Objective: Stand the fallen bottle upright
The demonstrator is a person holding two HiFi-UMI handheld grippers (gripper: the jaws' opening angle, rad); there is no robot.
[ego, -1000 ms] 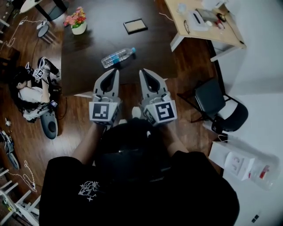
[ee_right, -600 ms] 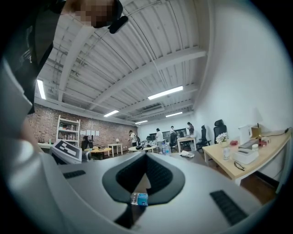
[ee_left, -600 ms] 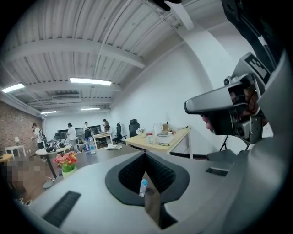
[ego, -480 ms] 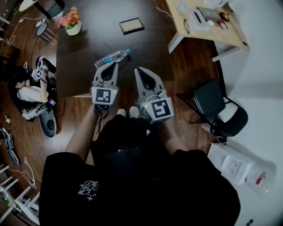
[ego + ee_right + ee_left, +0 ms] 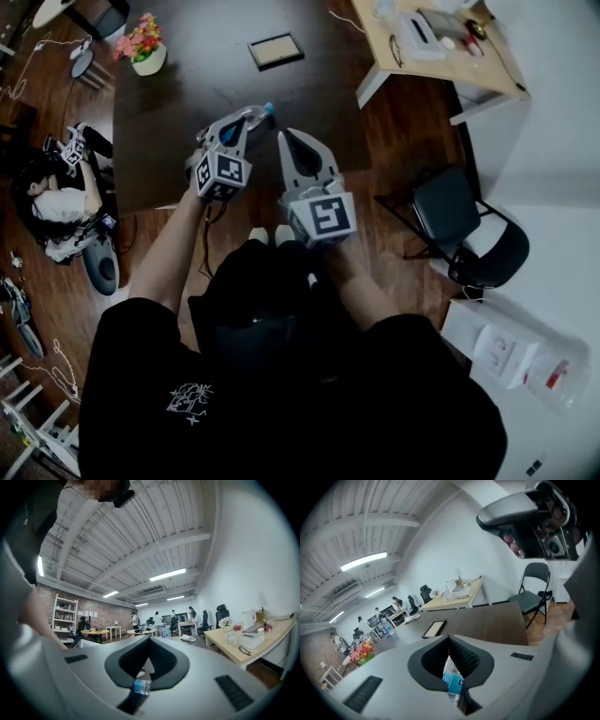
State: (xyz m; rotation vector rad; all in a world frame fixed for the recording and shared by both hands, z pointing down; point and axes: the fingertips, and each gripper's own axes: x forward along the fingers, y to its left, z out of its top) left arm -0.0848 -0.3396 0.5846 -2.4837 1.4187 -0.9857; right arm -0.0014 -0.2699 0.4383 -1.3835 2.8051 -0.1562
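A clear plastic bottle (image 5: 263, 112) with a blue cap and blue label lies on its side on the dark table (image 5: 187, 84). My left gripper (image 5: 244, 118) hangs right over the bottle's body and hides most of it; its jaws are shut with nothing between them. In the left gripper view the label of the bottle (image 5: 452, 679) shows through the hollow behind the closed tips of the left gripper (image 5: 449, 637). My right gripper (image 5: 285, 135) is shut too, just right of the bottle. A bit of the bottle (image 5: 141, 686) shows low in its view.
A flower pot (image 5: 141, 49) and a flat framed panel (image 5: 276, 51) sit farther back on the table. A light wooden desk (image 5: 441, 56) with clutter stands at the right. A dark folding chair (image 5: 459, 225) is to the right of me. Gear lies on the floor at the left.
My left gripper has moved forward and down onto the bottle's place and rolled. The right gripper has come forward a little beside it. The bottle still lies on its side.
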